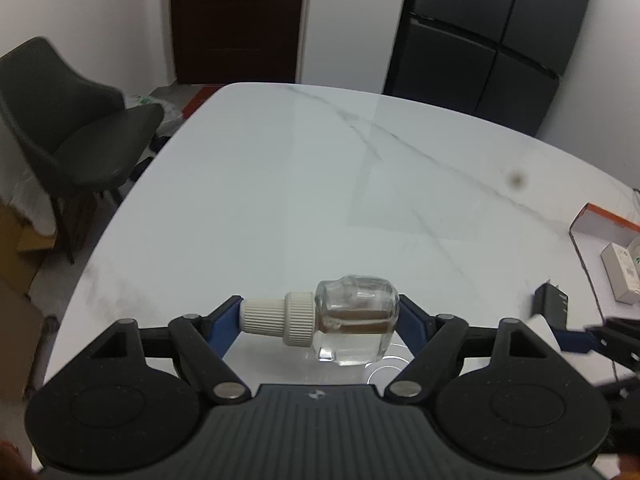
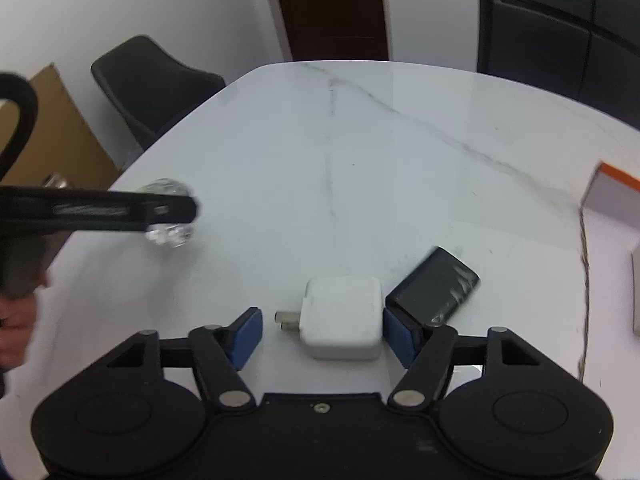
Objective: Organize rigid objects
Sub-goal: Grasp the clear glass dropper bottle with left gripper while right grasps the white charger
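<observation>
Item 1: left gripper (image 1: 320, 320), held by a hand (image 2: 16, 332). A glass bottle (image 1: 356, 320) with a ribbed white cap (image 1: 280, 318) is clamped lengthwise between its blue pads, cap to the left, above the white marble table (image 1: 280, 180).

Item 2: right gripper (image 2: 322, 330), jaws spread. A white charger (image 2: 342, 322) is lain between them on the table, prongs to the left; the left pad is seen apart from it, the right pad just beside it.

Item 3: black adapter (image 2: 434, 286), just right of the charger.

Item 4: orange-edged box (image 2: 612, 196), far right.

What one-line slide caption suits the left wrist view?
Left gripper clamps a clear glass bottle with ribbed white cap sideways above white marble table.
</observation>
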Available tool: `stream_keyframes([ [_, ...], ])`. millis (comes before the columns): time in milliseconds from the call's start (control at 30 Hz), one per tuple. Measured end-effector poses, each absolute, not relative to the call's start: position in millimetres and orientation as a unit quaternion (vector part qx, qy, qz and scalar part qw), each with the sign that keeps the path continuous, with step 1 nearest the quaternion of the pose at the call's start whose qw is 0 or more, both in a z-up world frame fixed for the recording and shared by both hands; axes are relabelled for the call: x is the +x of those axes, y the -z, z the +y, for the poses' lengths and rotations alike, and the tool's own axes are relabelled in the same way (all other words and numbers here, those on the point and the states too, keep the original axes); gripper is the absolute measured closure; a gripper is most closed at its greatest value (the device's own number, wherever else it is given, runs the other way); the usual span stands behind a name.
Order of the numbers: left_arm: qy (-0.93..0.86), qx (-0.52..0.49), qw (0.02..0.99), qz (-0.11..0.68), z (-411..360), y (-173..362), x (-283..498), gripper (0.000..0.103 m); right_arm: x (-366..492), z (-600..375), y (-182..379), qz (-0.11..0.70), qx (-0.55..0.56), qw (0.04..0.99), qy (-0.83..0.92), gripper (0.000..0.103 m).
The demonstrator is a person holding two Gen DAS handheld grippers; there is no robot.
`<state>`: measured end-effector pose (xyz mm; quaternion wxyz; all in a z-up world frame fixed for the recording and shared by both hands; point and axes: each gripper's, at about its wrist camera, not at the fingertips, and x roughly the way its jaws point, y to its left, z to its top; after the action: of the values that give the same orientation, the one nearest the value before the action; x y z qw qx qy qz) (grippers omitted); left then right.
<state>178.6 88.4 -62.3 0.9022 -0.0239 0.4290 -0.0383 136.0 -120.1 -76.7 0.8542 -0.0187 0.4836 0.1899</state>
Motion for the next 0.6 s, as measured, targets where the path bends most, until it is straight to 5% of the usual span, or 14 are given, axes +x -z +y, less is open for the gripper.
stream_keyframes([
  [100,0.027,-0.033,0.902,0.430,91,58,166,0.022,138,-113,80,0.478,-0.027,0.858,-0.188,0.019],
  [167,0.026,-0.035,0.901,0.432,89,57,162,0.022,134,-112,81,0.472,-0.038,0.863,-0.177,0.032],
  [600,0.019,-0.059,0.909,0.413,64,30,128,0.022,111,-134,33,0.454,-0.014,0.875,-0.165,0.033],
])
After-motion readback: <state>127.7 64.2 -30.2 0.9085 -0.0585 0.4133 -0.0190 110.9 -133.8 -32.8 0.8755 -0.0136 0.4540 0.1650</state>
